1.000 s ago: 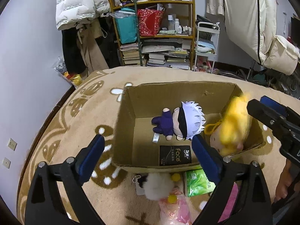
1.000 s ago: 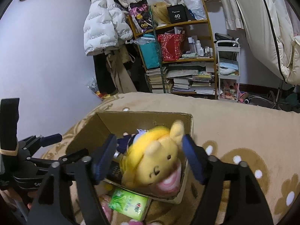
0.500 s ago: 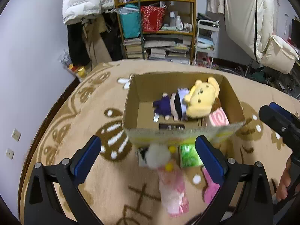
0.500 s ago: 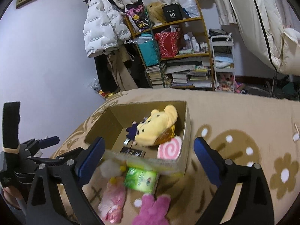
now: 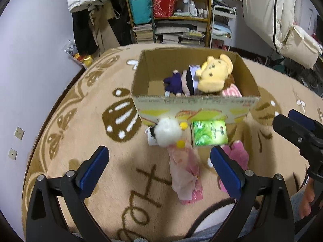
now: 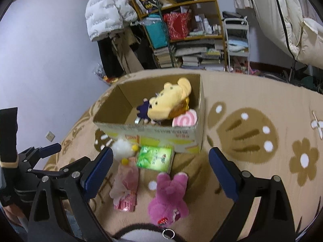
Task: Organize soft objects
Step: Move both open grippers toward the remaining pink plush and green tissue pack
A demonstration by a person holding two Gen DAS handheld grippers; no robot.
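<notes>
An open cardboard box (image 5: 193, 104) (image 6: 153, 135) stands on the carpet. Inside lie a yellow bear plush (image 5: 214, 74) (image 6: 167, 102), a purple-bodied doll (image 5: 177, 82) and a pink swirl cushion (image 6: 184, 120). In front of the box lie a white fluffy toy (image 5: 167, 131) (image 6: 122, 147), a green packet (image 5: 210, 133) (image 6: 155, 158), a pale pink wrapped item (image 5: 185, 173) (image 6: 126, 187) and a magenta plush (image 6: 169, 195) (image 5: 236, 157). My left gripper (image 5: 157, 169) is open and empty above the carpet. My right gripper (image 6: 159, 171) is open and empty above the magenta plush.
A beige patterned carpet (image 6: 252, 125) covers the floor. A cluttered shelf (image 5: 171, 12) with books and bags stands behind the box, clothes hang at its left, a white cart (image 6: 236, 38) at its right. The wall runs along the left.
The yellow bear left my right gripper and now lies in the box. Both grippers have pulled back from the box toward the loose items in front of it.
</notes>
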